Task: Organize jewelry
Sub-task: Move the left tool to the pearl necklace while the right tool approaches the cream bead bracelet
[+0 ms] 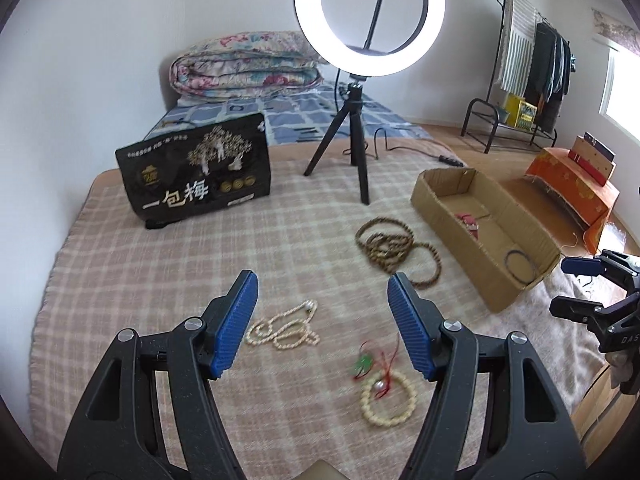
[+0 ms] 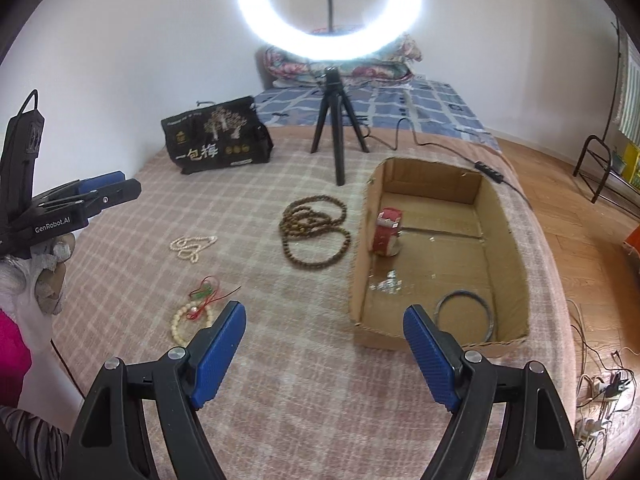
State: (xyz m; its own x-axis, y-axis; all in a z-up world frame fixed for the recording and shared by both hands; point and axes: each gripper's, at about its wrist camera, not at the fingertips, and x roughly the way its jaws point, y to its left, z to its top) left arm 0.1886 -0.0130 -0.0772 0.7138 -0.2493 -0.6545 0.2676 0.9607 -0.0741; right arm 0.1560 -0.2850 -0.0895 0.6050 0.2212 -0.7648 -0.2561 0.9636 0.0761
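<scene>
**Both tools empty above the plaid blanket**

Left tool (image 1: 322, 292) hung with its blue pads spread wide and nothing between them, over a white pearl necklace (image 1: 286, 326) and a cream bead bracelet (image 1: 388, 400) with a red-corded green charm (image 1: 365, 363). Right tool (image 2: 325, 322) was likewise wide and empty, near the front edge of the cardboard box (image 2: 514, 248). Inside that box stood a red bracelet roll (image 2: 387, 230) and lay a dark bangle (image 2: 466, 316). Brown bead strands (image 2: 314, 230) lay coiled on the blanket (image 2: 280, 360) just left of the box. Behind stood a ring light (image 2: 329, 8) on its tripod and a black bag (image 2: 218, 136).
</scene>
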